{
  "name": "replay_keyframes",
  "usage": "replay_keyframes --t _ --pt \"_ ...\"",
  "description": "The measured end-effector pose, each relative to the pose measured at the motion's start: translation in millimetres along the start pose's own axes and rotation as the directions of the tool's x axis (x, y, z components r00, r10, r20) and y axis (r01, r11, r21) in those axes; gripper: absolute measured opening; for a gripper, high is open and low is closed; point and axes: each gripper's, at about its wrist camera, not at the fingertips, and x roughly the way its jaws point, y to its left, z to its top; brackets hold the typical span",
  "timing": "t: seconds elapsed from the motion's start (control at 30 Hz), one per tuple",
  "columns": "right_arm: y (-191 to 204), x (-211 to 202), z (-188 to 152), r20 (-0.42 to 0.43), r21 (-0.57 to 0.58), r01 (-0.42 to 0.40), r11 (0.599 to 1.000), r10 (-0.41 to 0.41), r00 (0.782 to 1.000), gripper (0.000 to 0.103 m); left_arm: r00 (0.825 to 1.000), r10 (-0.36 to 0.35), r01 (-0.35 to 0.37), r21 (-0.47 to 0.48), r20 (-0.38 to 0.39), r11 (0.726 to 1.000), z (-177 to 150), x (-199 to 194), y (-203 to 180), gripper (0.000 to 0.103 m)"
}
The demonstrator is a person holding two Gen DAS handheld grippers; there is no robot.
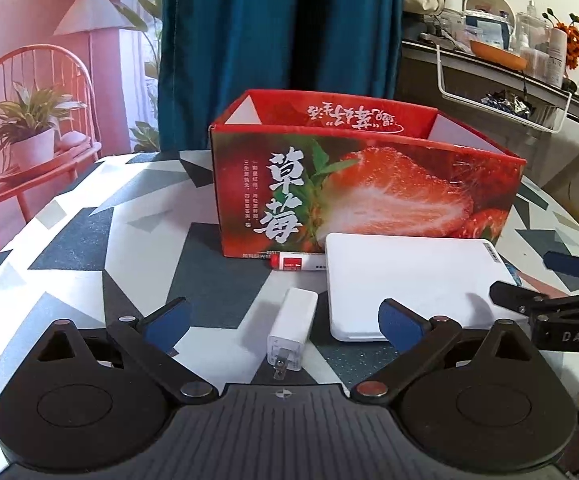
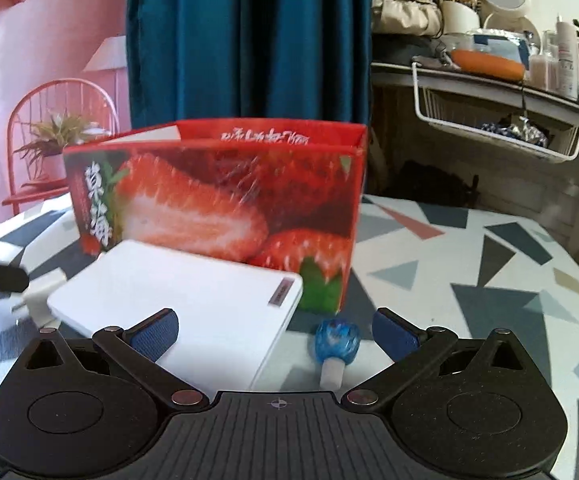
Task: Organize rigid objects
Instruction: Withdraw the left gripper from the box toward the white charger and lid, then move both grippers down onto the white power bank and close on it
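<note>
Left tongs (image 1: 285, 322) wide, straddling white charger (image 1: 292, 334). Right tongs (image 2: 275, 332) wide over white flat box (image 2: 177, 304); blue lollipop (image 2: 337, 340) beside. Strawberry carton (image 1: 369, 192) behind, on surface (image 1: 69, 240).

Table (image 1: 69, 240): round top with a white ground patterned in dark blue, grey and pink triangles; it carries every item below.
Strawberry box (image 1: 369, 196): open-topped red carton, standing upright on the table, straight ahead of both pairs of jaws.
White flat case (image 1: 413, 280): lies flat in front of the box, ahead and right of the left jaws, partly between the right jaws.
White charger (image 1: 291, 334): lies between the left jaws, prongs toward the camera.
Red-and-white tube (image 1: 295, 261): lies against the box base, beyond the charger.
Blue lollipop (image 2: 337, 340): lies between the right jaws, just beside the case's corner.
</note>
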Motion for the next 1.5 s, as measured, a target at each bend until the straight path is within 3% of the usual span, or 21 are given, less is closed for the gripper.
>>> replay_keyframes --t 0.3,0.47,0.5,0.57,0.87,1.0,1.17,1.4,1.5 --pt "9 4 -4 -0.009 -0.062 -0.025 0.998 0.025 1.0 0.102 1.0 0.016 -0.016 -0.029 -0.02 0.999 5 6 4 0.097" --pt "19 5 -5 -0.001 -0.138 -0.061 0.989 0.061 0.998 0.102 0.999 -0.021 0.018 -0.06 -0.044 0.998 13 10 9 0.086" --pt "19 5 -5 -0.001 -0.143 -0.069 0.987 0.069 0.998 0.098 0.998 -0.034 0.03 -0.062 -0.058 0.998 14 12 8 0.084" --pt "18 5 -5 0.0 -0.134 -0.09 0.987 0.091 0.996 0.09 0.995 -0.068 0.062 -0.069 -0.076 0.996 20 17 7 0.082" --pt "0 10 -3 -0.032 -0.032 -0.16 0.987 0.159 0.987 0.08 0.974 -0.193 0.179 -0.117 -0.116 0.977 40 45 -7 0.078" --pt "-2 11 -4 -0.036 -0.021 -0.176 0.984 0.175 0.984 0.078 0.964 -0.202 0.178 -0.145 -0.172 0.973 38 62 -12 0.068" --pt "-4 13 -3 -0.046 -0.009 -0.194 0.981 0.193 0.98 0.077 0.958 -0.225 0.203 -0.132 -0.175 0.97 37 63 -18 0.059" --pt "-5 16 -3 -0.054 0.003 -0.221 0.975 0.221 0.974 0.076 0.959 -0.218 0.201 -0.109 -0.181 0.974 35 65 -23 0.059" --pt "-5 18 -3 -0.072 0.005 -0.222 0.975 0.222 0.972 0.075 0.954 -0.205 0.185 -0.107 -0.217 0.977 31 71 -23 0.061"
